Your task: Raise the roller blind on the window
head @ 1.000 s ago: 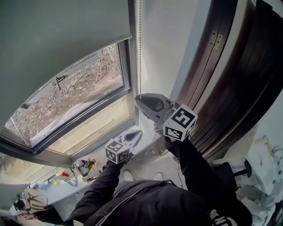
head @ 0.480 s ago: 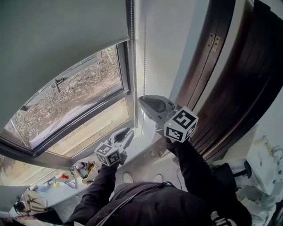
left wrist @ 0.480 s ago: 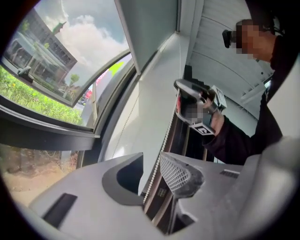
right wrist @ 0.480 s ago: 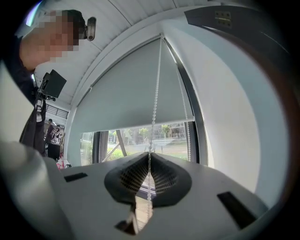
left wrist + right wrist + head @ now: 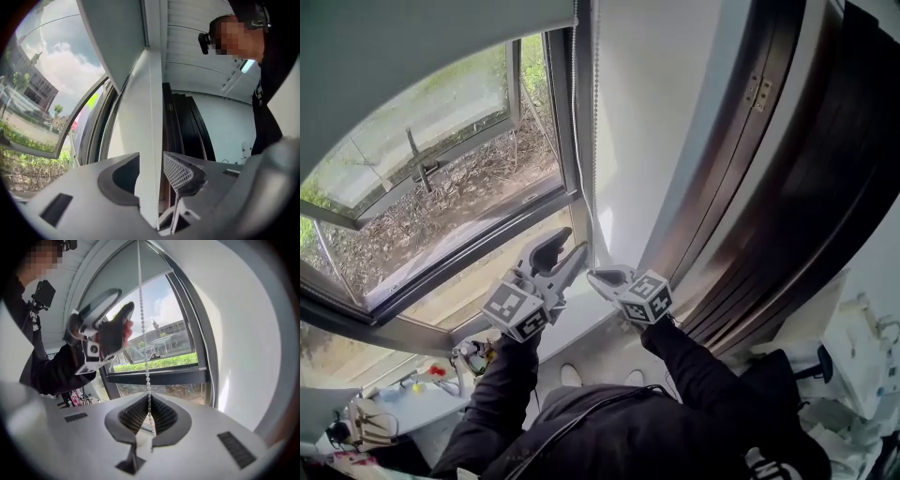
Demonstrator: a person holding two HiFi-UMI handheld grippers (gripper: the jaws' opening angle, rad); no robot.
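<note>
Window (image 5: 441,178) largely bared; blind (image 5: 422,47) looks mostly raised.
Right gripper (image 5: 149,406) clamps chain (image 5: 142,324); left gripper (image 5: 151,157) beside it, jaws just opening, empty; more pulls likely.

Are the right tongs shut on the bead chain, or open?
Shut: the right tongs pinch the bead chain tightly between them.

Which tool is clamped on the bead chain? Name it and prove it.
The right tool: its jaws are shut on the bead chain. The left tool has just been opening its jaws, which stand apart with no chain between them.
</note>
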